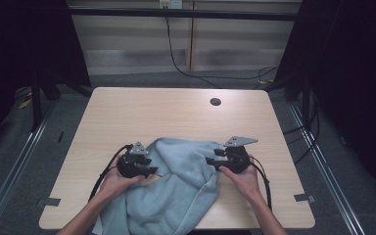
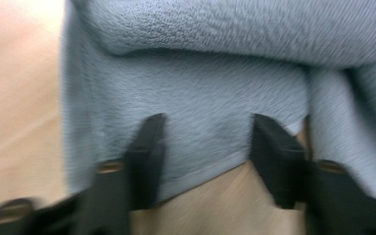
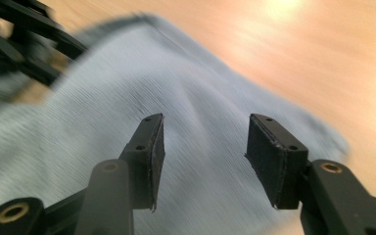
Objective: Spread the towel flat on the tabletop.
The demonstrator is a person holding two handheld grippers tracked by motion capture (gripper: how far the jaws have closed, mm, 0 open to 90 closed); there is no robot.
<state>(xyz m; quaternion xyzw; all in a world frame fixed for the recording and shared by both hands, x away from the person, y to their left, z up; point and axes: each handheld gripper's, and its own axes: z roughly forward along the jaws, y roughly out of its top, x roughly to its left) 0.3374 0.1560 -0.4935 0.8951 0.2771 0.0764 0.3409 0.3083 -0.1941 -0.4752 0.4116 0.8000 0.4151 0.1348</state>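
The left gripper [image 1: 150, 165] sits at the left edge of the light blue towel [image 1: 178, 186], its 2 jaws apart and pointing inward toward the cloth; in the left gripper view the towel's hem [image 2: 200, 169] lies between the black pads without being pinched. The right gripper [image 1: 212, 160] mirrors it at the towel's right edge, jaws also spread, and in the right gripper view the fabric [image 3: 127, 122] lies under and beyond the open pads. The towel is rumpled on the near half of the wooden table [image 1: 127, 112], its long axis running from the far middle toward the near edge, where it hangs off. Both grippers look equally close, each facing its own side edge.
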